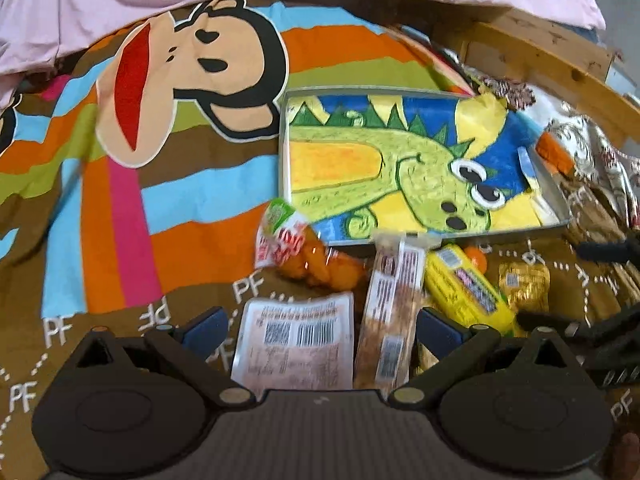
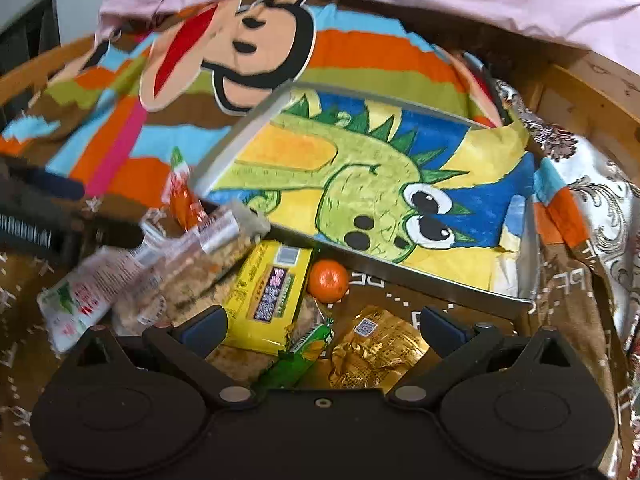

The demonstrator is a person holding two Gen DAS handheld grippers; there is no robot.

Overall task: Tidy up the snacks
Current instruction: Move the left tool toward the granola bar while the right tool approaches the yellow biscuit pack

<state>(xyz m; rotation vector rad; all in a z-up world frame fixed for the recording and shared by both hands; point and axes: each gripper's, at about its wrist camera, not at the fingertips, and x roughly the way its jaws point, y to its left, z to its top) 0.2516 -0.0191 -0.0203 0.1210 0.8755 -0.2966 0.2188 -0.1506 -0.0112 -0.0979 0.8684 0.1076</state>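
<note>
Snacks [image 2: 264,300] heaped just ahead of both hand-held grippers [image 1: 320,330] [image 2: 322,326] — fingers spread, nothing pinched.

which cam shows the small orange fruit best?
Right wrist: the orange fruit sits whole and unobstructed between the yellow packet and the tray. In the left wrist view only a sliver of it shows behind that yellow packet.
</note>
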